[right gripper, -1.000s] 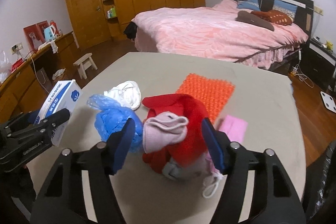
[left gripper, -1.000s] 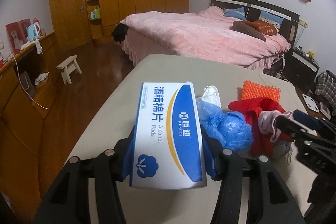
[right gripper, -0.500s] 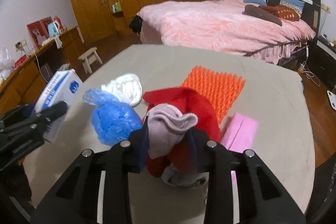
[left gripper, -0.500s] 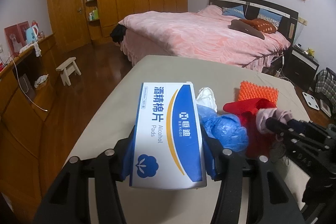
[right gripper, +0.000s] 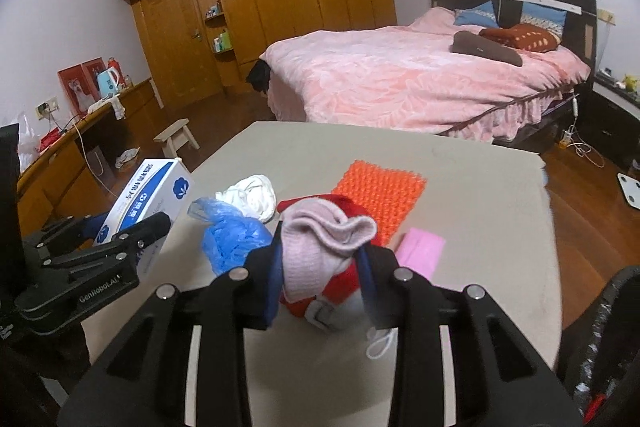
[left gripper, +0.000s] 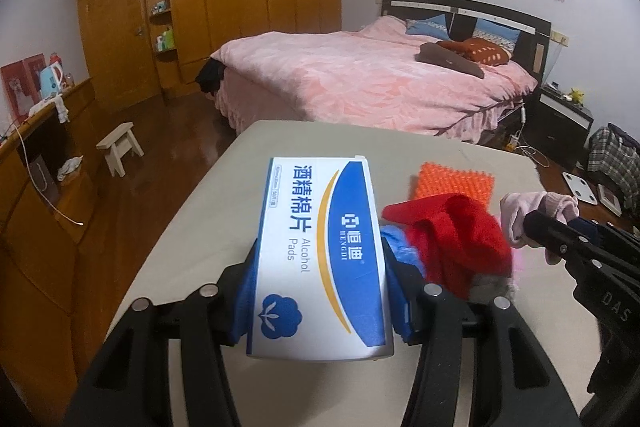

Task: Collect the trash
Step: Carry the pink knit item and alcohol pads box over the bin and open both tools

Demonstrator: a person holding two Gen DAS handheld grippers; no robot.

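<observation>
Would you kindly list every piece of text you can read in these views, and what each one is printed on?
"酒精棉片", on the alcohol pad box.
"Alcohol Pads", same box.
"恒迪" with "HENGDI" beside it, same box.
Small print along the box's left edge: too small to read.
"GenRobot.AI", on the left gripper.
"DAS", on the right gripper; the rest is cut off.

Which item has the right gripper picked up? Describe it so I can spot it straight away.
On the beige table before the pink bed, look at the clothes heap beside the orange spiky mat. The right gripper is clamped on a pale pink knitted sock, just above the red garment. It is the only pale, ribbed piece there.
</observation>
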